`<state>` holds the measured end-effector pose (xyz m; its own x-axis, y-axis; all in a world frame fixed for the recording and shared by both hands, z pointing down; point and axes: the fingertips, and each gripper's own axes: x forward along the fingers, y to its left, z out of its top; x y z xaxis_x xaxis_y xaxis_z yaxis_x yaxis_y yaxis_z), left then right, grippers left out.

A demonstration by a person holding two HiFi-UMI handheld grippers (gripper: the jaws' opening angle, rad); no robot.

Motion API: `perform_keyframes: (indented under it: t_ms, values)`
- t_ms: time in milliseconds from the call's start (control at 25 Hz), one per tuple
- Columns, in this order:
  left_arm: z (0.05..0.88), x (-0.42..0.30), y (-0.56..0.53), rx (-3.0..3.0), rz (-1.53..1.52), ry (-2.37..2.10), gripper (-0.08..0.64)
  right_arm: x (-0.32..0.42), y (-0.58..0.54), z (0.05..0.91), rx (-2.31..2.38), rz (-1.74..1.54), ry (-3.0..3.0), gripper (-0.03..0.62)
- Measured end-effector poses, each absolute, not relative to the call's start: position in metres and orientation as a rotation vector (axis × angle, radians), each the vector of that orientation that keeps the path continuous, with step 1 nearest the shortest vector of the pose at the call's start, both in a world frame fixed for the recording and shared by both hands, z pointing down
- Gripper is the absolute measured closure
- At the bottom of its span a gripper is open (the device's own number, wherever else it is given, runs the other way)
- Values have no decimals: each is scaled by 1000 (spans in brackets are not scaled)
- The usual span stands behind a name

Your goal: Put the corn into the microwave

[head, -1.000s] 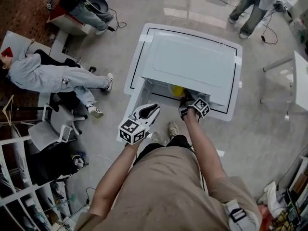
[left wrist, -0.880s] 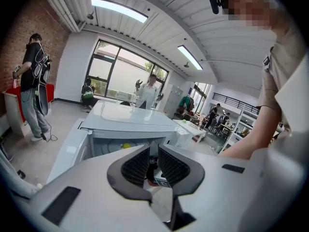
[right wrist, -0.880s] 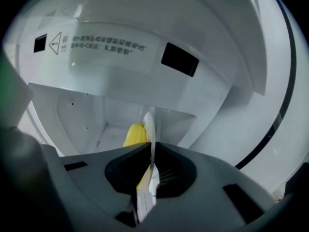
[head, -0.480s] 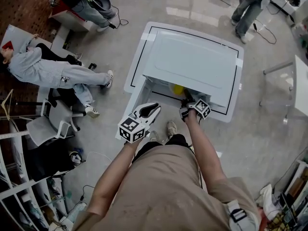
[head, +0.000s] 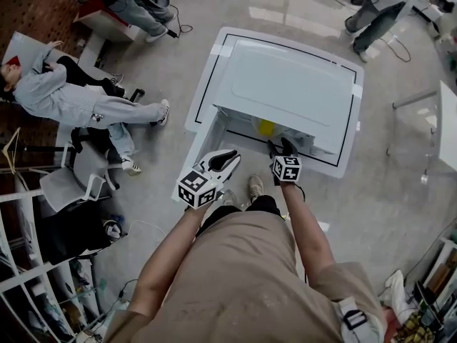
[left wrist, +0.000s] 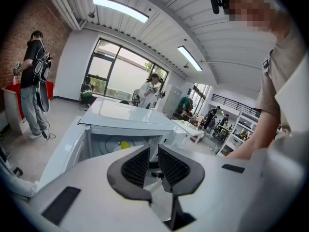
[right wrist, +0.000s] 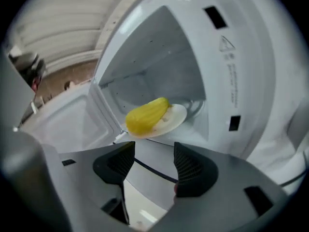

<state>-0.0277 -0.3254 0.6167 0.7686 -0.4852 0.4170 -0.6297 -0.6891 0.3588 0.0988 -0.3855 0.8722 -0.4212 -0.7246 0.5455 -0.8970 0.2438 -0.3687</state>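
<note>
The white microwave (head: 285, 91) stands with its door (head: 203, 145) swung open to the left. Inside it the yellow corn (right wrist: 146, 115) lies on a small white plate (right wrist: 176, 116); the head view shows the corn (head: 265, 127) just within the opening, the left gripper view shows the corn (left wrist: 124, 144) too. My right gripper (head: 280, 147) hangs just outside the opening, jaws opening wide with nothing between them, the corn ahead of its fingertips (right wrist: 154, 153). My left gripper (head: 230, 156) hovers in front of the door, jaws drawn together to a thin slit, empty.
The microwave rests on a white table (head: 344, 156) marked with a black tape line. A person (head: 78, 102) lounges on chairs at the left. Another person (head: 371, 16) stands at the top right, with cables on the floor. A second table edge (head: 446, 120) is at the right.
My right gripper has pulled back out of the microwave opening toward me, rolled over, and opened its jaws. The corn stays inside. The left gripper has held still.
</note>
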Motion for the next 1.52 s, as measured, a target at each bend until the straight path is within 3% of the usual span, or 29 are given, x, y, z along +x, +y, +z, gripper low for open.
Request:
perform_keyframes:
  t_ms: [120, 280, 1520]
  values:
    - [615, -29, -325, 2475, 406, -841, 517, 91, -389, 867, 1488, 680, -2186, 342]
    - [614, -30, -327, 2474, 412, -847, 517, 90, -397, 861, 1505, 570, -2123, 327]
    - [605, -58, -316, 2430, 341, -972, 518, 86, -447, 858, 1463, 486, -2050, 326]
